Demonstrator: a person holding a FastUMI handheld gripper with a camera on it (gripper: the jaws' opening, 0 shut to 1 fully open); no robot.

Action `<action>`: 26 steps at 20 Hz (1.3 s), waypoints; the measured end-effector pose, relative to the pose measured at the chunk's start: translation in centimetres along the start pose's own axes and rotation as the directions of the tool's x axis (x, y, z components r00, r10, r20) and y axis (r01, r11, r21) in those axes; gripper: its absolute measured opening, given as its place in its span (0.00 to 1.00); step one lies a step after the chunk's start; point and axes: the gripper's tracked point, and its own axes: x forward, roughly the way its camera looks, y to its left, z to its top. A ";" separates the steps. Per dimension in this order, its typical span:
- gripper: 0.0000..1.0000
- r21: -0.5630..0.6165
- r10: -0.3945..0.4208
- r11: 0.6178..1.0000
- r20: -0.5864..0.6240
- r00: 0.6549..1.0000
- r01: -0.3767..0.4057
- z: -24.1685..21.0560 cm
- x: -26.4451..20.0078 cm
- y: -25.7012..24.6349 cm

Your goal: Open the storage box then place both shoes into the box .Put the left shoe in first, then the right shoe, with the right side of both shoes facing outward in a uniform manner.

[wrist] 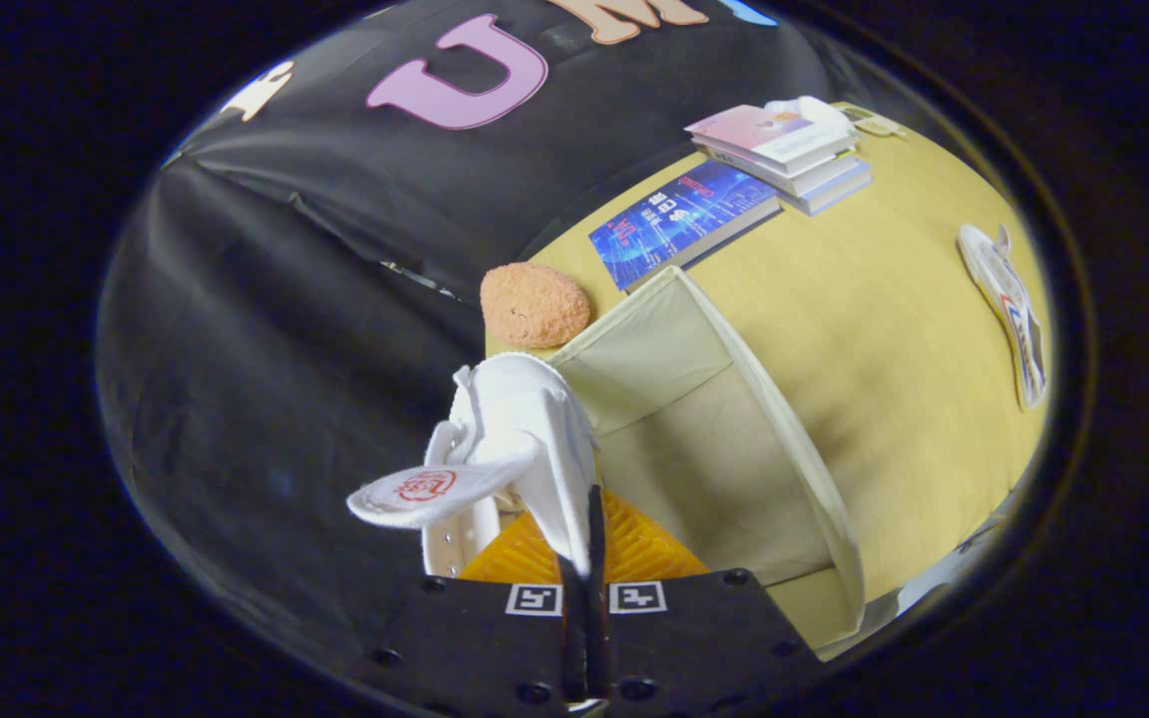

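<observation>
My gripper (584, 558) is shut on the edge of a white shoe (510, 439), which hangs just ahead of the fingers with its tongue flopped out toward me. The shoe hangs in the air at the near corner of the open beige fabric storage box (724, 449), whose inside shows bare. The view is rolled, so the table looks tilted. A second white shoe (1008, 309) lies on its side far across the yellow table (884, 329), well beyond the box.
An orange fuzzy ball (535, 304) rests at the table's edge just past the box corner. A blue book (684, 221) and a stack of books (784, 150) lie further along the table by the black booth wall.
</observation>
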 end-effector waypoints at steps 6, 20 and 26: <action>0.34 -0.028 0.023 0.999 -0.035 0.999 -0.024 -1.1 0.8 0.4; 0.99 -0.271 0.108 0.962 0.252 0.962 -0.037 8.4 -10.1 -1.3; 0.99 -0.277 0.072 0.961 0.325 0.943 0.022 11.0 -14.3 -8.6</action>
